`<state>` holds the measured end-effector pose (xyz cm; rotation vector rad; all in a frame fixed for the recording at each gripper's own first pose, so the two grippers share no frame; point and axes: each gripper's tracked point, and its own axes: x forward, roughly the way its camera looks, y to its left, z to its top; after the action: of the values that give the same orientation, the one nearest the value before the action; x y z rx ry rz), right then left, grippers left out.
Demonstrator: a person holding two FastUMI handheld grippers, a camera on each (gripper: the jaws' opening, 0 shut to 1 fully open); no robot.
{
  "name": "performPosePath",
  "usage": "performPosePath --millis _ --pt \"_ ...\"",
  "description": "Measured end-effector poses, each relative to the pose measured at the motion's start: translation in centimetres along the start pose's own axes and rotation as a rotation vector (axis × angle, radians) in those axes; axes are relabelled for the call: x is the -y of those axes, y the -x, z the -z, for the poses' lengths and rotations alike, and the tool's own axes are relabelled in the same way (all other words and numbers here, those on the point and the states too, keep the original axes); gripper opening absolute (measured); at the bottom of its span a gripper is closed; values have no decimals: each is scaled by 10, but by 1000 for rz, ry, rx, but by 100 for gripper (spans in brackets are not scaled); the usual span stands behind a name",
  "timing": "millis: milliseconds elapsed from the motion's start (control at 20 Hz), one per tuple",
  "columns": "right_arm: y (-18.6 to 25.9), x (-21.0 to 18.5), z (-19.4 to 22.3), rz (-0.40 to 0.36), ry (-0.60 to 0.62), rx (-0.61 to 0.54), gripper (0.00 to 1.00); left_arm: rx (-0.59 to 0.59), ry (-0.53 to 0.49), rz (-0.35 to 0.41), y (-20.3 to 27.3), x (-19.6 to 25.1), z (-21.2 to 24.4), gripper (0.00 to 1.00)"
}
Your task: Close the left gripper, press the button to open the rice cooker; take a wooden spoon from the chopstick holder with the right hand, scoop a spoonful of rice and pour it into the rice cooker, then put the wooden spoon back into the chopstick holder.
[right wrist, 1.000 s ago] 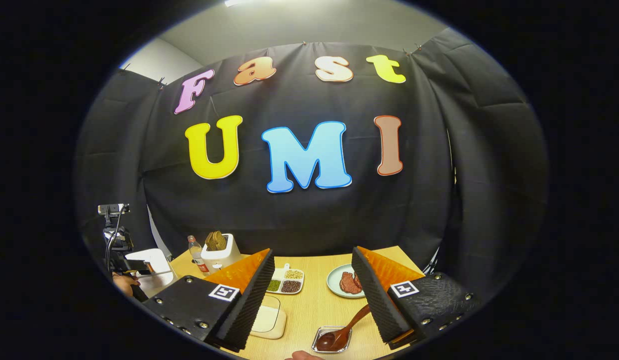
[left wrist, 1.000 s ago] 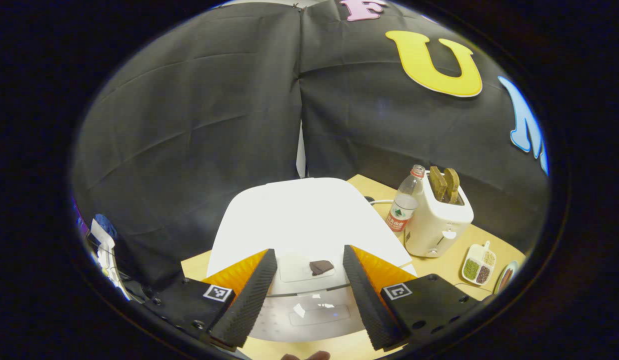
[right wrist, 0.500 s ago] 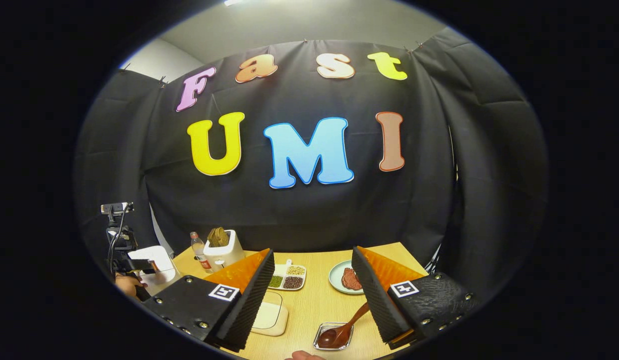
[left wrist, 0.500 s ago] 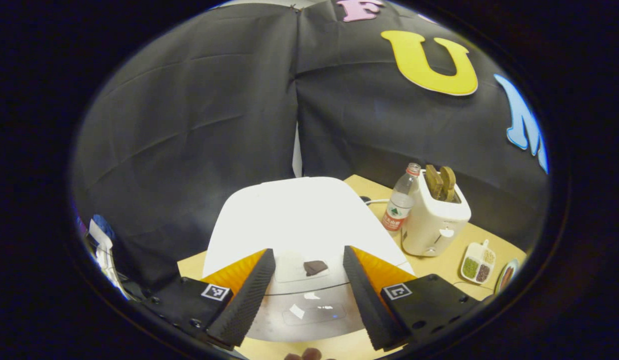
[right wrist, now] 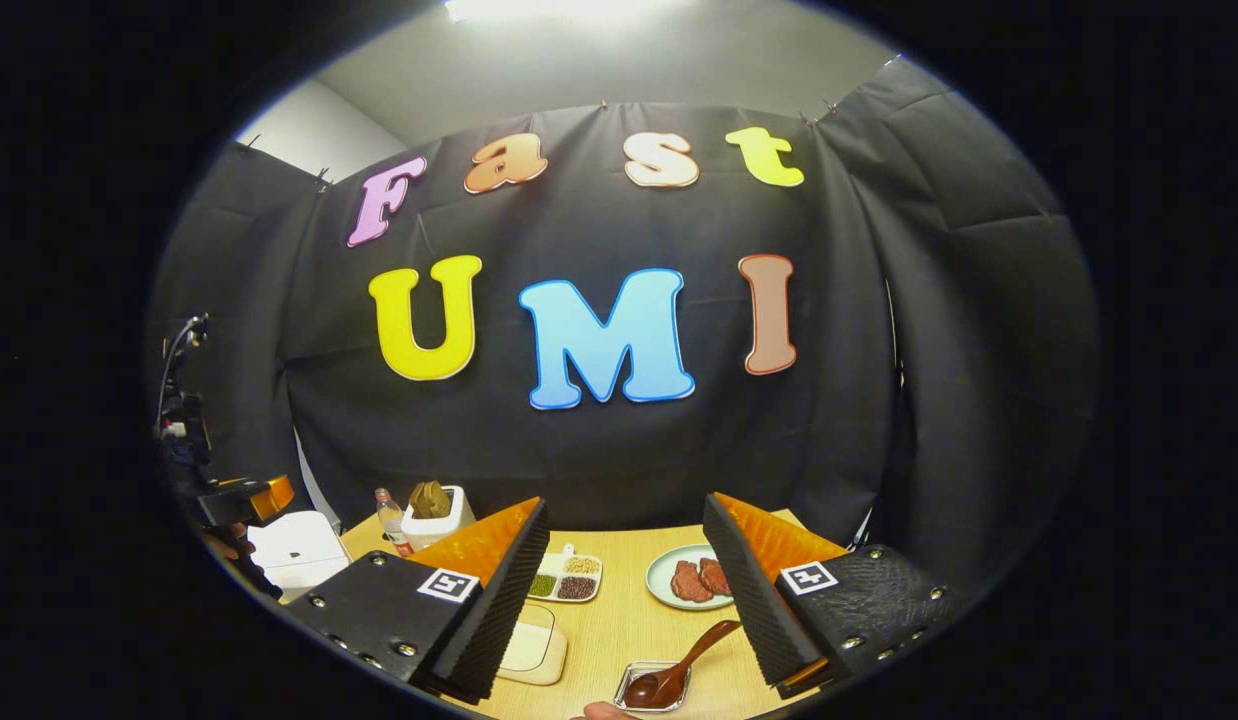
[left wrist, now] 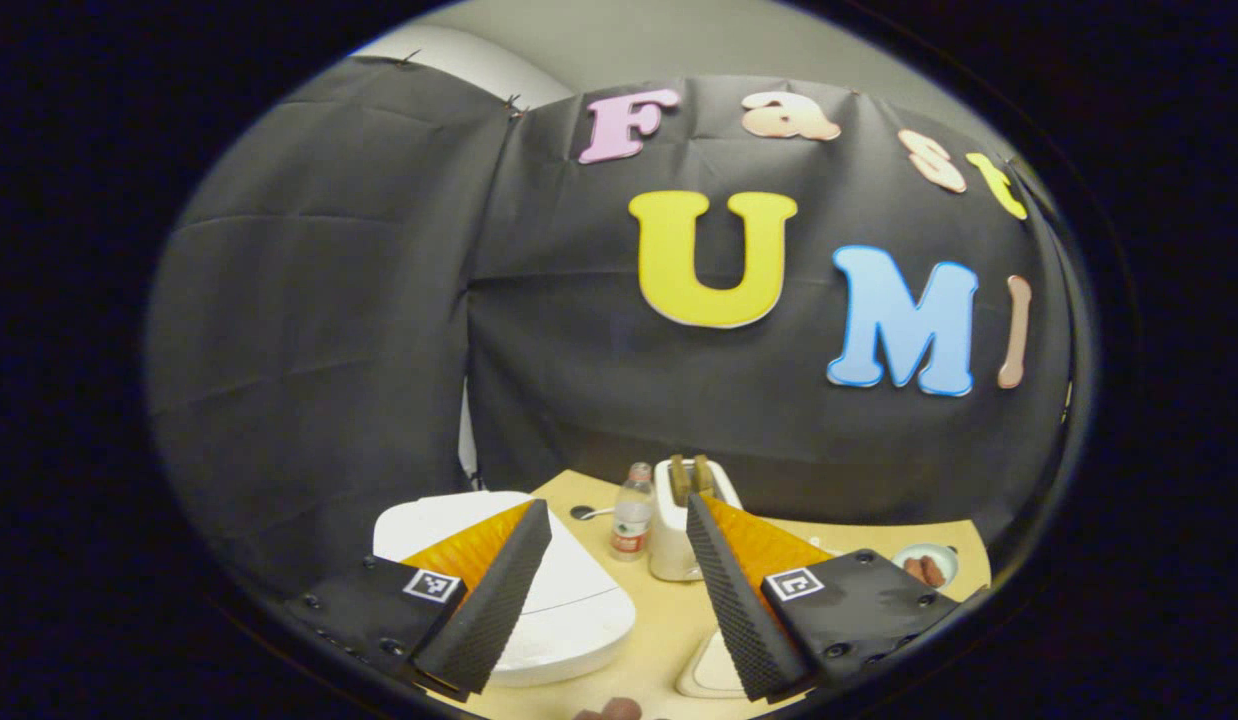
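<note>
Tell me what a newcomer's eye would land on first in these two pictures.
Nearest the lens, each view has its own open gripper at the bottom: the left gripper over the shut white rice cooker, the right gripper above the wooden spoon, whose bowl rests in a small metal tray. Behind on the wooden table stand a white toaster, a plate of meat and a divided dish of beans.
</note>
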<state>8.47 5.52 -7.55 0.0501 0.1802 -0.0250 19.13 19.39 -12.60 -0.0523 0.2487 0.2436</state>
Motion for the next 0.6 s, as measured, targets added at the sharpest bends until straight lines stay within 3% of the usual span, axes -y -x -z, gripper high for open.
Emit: performPosePath --millis 150,250,350,400,550,600 --pt "12 -6 -18 -12 13 42 94 78 -21 111 36 42 -31 91" --pt "19 -13 -28 -26 17 59 94 123 -57 168 62 65 -50 100" --pt "27 -19 -33 -36 10 56 94 146 -63 226 92 88 -63 95" --pt "32 -22 -36 -39 2 59 94 164 -68 244 104 96 -69 99" --pt "41 -28 -41 -42 -13 67 94 195 -105 257 126 107 -71 95" --pt "44 -32 -39 -46 -11 64 94 186 -119 272 128 111 -65 100"
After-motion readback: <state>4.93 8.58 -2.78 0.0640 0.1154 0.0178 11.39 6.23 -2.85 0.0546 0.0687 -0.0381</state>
